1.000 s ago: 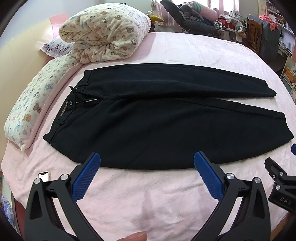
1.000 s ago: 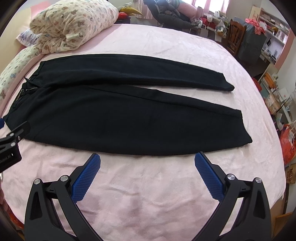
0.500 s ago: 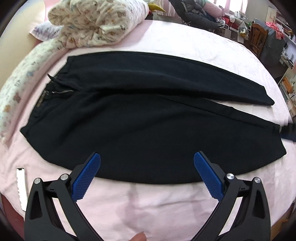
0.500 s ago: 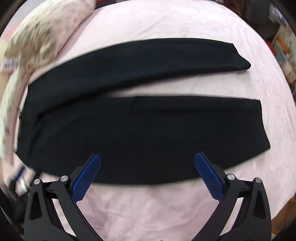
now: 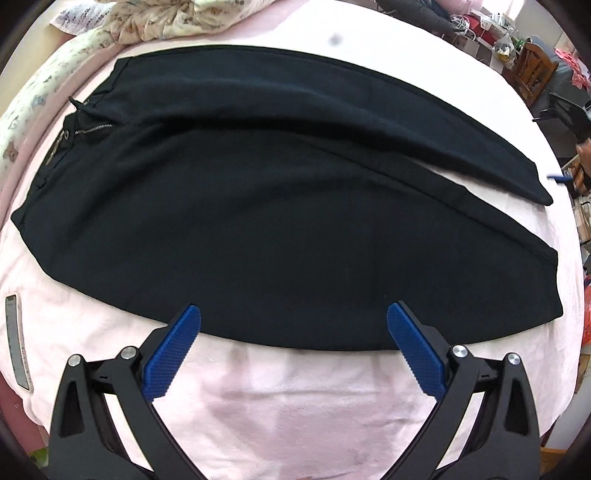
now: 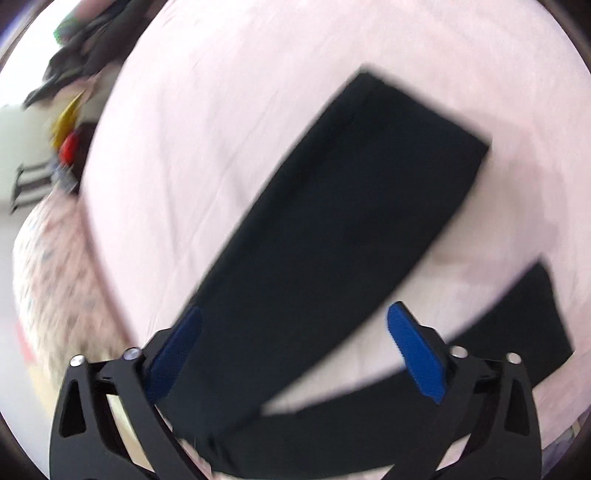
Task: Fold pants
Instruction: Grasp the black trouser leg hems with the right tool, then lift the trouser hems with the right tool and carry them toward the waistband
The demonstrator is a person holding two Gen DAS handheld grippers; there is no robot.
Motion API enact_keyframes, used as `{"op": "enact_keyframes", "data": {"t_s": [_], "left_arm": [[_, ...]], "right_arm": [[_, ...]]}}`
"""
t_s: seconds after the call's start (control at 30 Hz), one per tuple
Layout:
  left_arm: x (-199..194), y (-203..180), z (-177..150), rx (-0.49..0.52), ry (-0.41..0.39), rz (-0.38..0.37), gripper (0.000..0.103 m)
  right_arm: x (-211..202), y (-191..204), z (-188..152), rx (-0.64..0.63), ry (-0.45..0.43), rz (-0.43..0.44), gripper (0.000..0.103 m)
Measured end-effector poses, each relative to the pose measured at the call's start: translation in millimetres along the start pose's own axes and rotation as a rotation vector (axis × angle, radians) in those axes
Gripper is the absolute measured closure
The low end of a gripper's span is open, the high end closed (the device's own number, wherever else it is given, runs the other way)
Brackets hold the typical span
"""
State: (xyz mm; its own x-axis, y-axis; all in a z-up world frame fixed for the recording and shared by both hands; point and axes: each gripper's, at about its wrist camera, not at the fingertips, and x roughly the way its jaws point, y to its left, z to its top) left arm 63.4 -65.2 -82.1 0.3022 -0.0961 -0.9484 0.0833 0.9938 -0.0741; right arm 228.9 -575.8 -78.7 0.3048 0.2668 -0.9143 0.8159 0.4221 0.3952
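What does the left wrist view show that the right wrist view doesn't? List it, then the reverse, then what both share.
Left wrist only: the waistband with its zipper, the whole pants, the floral bedding and the open left tongs.
Right wrist only: the right tongs, closing, nothing gripped, over the far leg's cuff.
Both: black pants flat on the pink bedspread.

Even daylight filled my left view, sharp but bowed at its fisheye edges; my right view was smeared by motion blur, the pink bed (image 6: 229,122) washed pale.
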Motion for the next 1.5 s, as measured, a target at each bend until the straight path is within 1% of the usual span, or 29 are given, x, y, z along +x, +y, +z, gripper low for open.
{"op": "enact_keyframes", "data": {"t_s": [0.03, 0.07, 0.1, 0.2, 0.23, 0.27, 0.3, 0.37, 0.47, 0.57, 0.67, 0.73, 0.83, 0.9, 0.97, 1.03, 1.07, 1.1, 1.13, 1.2, 1.23, 1.3, 1.37, 1.43, 1.47, 1.5], "left_arm": [[1, -1, 0, 0.002, 0.004, 0.003, 0.002], [4, -1, -1, 0.005, 0.009, 0.006, 0.002], [6, -1, -2, 0.007, 0.013, 0.008, 0.002], [13, 3, -3, -0.017, 0.046, -0.004, 0.002], [15, 5, -4, -0.028, 0.054, -0.008, 0.002], [17, 7, -5, -0.04, 0.065, -0.009, 0.002], [19, 9, -5, -0.048, 0.08, -0.004, 0.002], [25, 13, -7, -0.057, 0.11, 0.0, 0.002], [28, 18, -8, -0.055, 0.12, -0.002, 0.002], [26, 22, -9, -0.041, 0.104, 0.027, 0.002], [25, 27, -12, -0.043, 0.103, 0.067, 0.002], [27, 30, -17, -0.037, 0.129, 0.092, 0.002], [38, 30, -21, -0.006, 0.206, 0.188, 0.002], [39, 30, -23, 0.012, 0.212, 0.194, 0.002], [36, 29, -23, 0.018, 0.192, 0.188, 0.002], [33, 29, -22, 0.013, 0.183, 0.171, 0.002], [32, 29, -21, 0.008, 0.183, 0.17, 0.002], [31, 29, -21, 0.003, 0.189, 0.17, 0.002], [32, 29, -21, 0.003, 0.199, 0.165, 0.002], [34, 29, -19, 0.011, 0.216, 0.159, 0.002], [35, 28, -17, 0.015, 0.223, 0.153, 0.002], [40, 30, -11, 0.008, 0.237, 0.113, 0.002], [42, 32, -8, -0.024, 0.254, 0.048, 0.002], [41, 34, -5, -0.059, 0.258, -0.004, 0.002], [40, 37, -3, -0.071, 0.254, -0.021, 0.002], [39, 38, -1, -0.076, 0.248, -0.025, 0.002]], "right_arm": [[7, 4, 14, 0.015, -0.009, -0.033, 0.018], [11, 5, 18, 0.025, -0.014, -0.048, 0.025], [16, 8, 25, 0.042, -0.015, -0.061, 0.029], [36, 13, 40, 0.088, -0.013, -0.077, 0.031], [44, 17, 42, 0.094, -0.011, -0.096, 0.031], [50, 20, 42, 0.09, -0.01, -0.11, 0.034], [55, 24, 41, 0.084, -0.01, -0.128, 0.039], [63, 32, 38, 0.061, -0.03, -0.178, 0.042], [72, 41, 33, 0.049, -0.073, -0.245, 0.042], [79, 46, 34, 0.066, -0.087, -0.281, 0.042], [90, 51, 30, 0.076, -0.101, -0.34, 0.042], [98, 53, 30, 0.082, -0.114, -0.393, 0.041], [109, 70, 23, 0.038, -0.139, -0.462, 0.041], [111, 73, 17, -0.001, -0.158, -0.481, 0.041], [114, 74, 8, -0.016, -0.165, -0.47, 0.044], [111, 70, 5, -0.001, -0.166, -0.447, 0.051], [107, 67, 5, 0.011, -0.164, -0.433, 0.056], [99, 65, 6, 0.023, -0.16, -0.421, 0.062], [104, 50, 8, 0.029, -0.157, -0.406, 0.064], [99, 39, 10, 0.042, -0.147, -0.377, 0.073], [96, 34, 9, 0.045, -0.141, -0.359, 0.075], [90, 24, 3, 0.074, -0.135, -0.309, 0.085], [84, 9, -1, 0.11, -0.136, -0.254, 0.091], [80, -5, -8, 0.141, -0.144, -0.196, 0.094], [73, -26, -12, 0.15, -0.15, -0.163, 0.095], [69, -36, -17, 0.161, -0.155, -0.118, 0.095]]}}
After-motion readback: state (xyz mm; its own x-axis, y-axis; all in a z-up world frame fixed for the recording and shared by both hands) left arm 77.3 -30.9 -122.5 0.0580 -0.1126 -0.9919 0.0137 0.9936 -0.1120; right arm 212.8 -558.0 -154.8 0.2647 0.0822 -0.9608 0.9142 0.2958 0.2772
